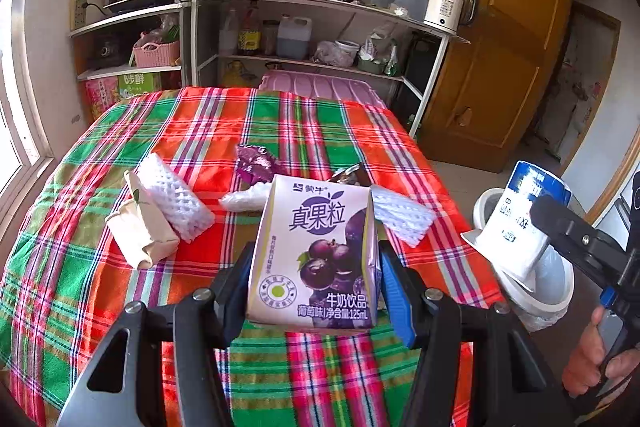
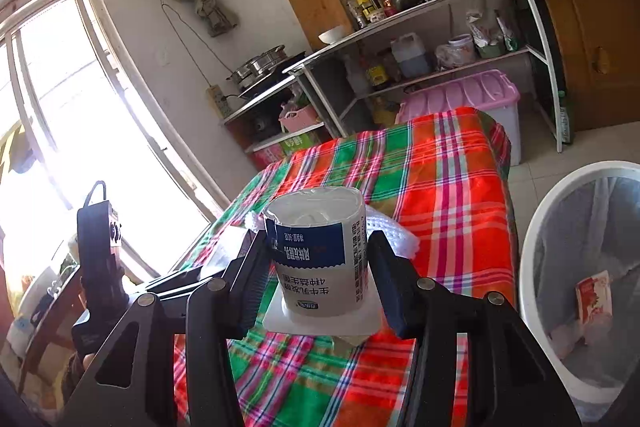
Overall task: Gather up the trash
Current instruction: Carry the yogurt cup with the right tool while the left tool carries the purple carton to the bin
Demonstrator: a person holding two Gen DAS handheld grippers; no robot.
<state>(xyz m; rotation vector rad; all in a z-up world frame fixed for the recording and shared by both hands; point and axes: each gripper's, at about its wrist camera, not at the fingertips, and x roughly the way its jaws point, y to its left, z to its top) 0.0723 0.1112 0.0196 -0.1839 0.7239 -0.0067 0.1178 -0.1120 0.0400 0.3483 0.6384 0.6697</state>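
Both grippers are about half spread, and each is clamped on a piece of trash. My left gripper (image 1: 312, 291) pinches the purple milk carton (image 1: 316, 251) by its two side faces, blue pads flat against the card, and the carton stands upright, clear of the tablecloth (image 1: 200, 131). My right gripper (image 2: 316, 279) squeezes the yogurt cup (image 2: 320, 259), which is upside down with its square rim toward me; the wall looks slightly dented under the pads.

Taking the bin (image 2: 576, 227) as my landmark: the cup is just beside its rim on the table side, not yet over the opening. The carton is farther from the bin, over the table. A red-and-white packet (image 2: 594, 301) already lies inside the bin.

To do this well, I would carry the cup fully over the liner before loosening, since its wide rim could catch the bin's edge. I should bring the carton across afterwards, so the grippers don't crowd each other.

Farther from the bin, on the cloth, lie two white foam sleeves (image 1: 176, 199), a folded paper wrapper (image 1: 140, 231) and a purple foil wrapper (image 1: 254, 163), all uncollected.
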